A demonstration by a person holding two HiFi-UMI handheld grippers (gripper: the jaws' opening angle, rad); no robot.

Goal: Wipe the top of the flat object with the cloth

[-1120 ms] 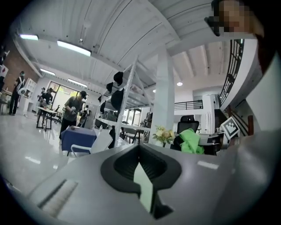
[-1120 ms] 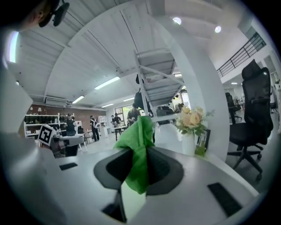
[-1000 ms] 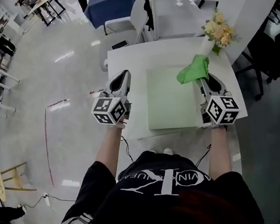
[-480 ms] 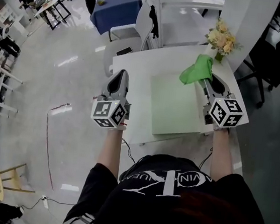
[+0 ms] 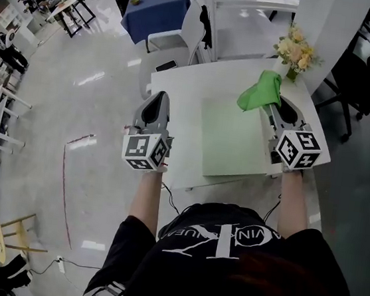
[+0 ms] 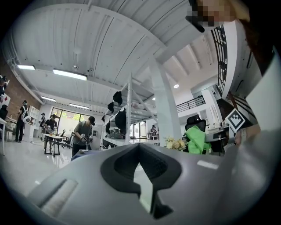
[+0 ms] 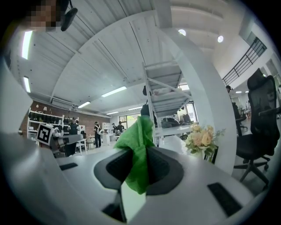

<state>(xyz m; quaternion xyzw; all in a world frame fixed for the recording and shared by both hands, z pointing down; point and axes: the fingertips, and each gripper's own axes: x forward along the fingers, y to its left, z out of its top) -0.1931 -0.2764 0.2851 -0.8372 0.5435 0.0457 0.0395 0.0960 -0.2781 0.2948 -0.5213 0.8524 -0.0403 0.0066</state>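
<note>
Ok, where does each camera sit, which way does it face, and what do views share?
Head view: on the person's head, looking steeply down at the table and green mat; both forearms, left gripper and right gripper show.
Left gripper view: on the left gripper, facing level across the room; its shut, empty jaws fill the bottom.
Right gripper view: on the right gripper, facing level; its jaws pinch the green cloth.
Shared: all three show the cloth and the flowers; each gripper view catches the other gripper's marker cube.

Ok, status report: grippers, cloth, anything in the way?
Right gripper shut on green cloth, at far right corner of green board. Left gripper shut, empty, by left edge of table. Board top bare; flowers just beyond.
</note>
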